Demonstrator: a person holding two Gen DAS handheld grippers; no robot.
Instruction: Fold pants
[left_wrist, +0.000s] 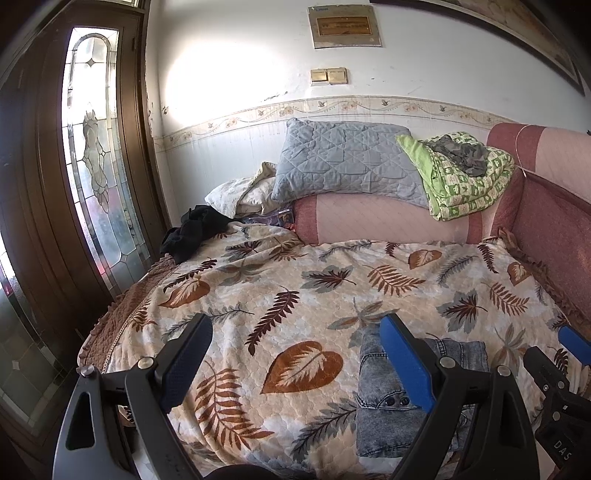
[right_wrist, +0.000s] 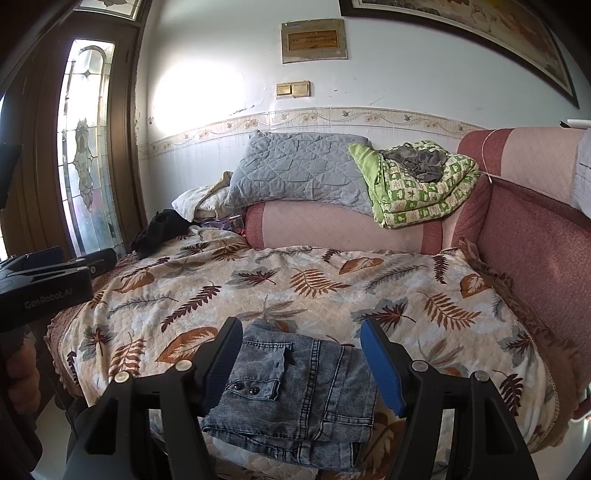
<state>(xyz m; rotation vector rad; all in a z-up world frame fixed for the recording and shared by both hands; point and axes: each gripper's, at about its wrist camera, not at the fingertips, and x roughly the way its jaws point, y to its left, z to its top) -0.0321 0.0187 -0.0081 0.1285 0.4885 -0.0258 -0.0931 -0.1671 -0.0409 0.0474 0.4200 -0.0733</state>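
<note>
Leaf-print blanket (right_wrist: 332, 291) spread wide over the bed, pink bolster (right_wrist: 343, 225) along its far edge under the white wall. Grey quilted pillow (right_wrist: 295, 170) propped on that bolster, green patterned quilt (right_wrist: 417, 188) folded just beside it with a grey cloth on top. Black garment (left_wrist: 195, 229) bunched at the far left corner near the glass-paned door (left_wrist: 92, 155). Folded denim pants (right_wrist: 295, 391) lying flat on the blanket's near edge, pocket flap with two snaps facing up. Right gripper (right_wrist: 299, 362) hanging over the pants, fingers spread wide, pinching nothing. Left gripper (left_wrist: 295, 362) likewise spread wide and empty, over bare blanket just left of the pants.
</note>
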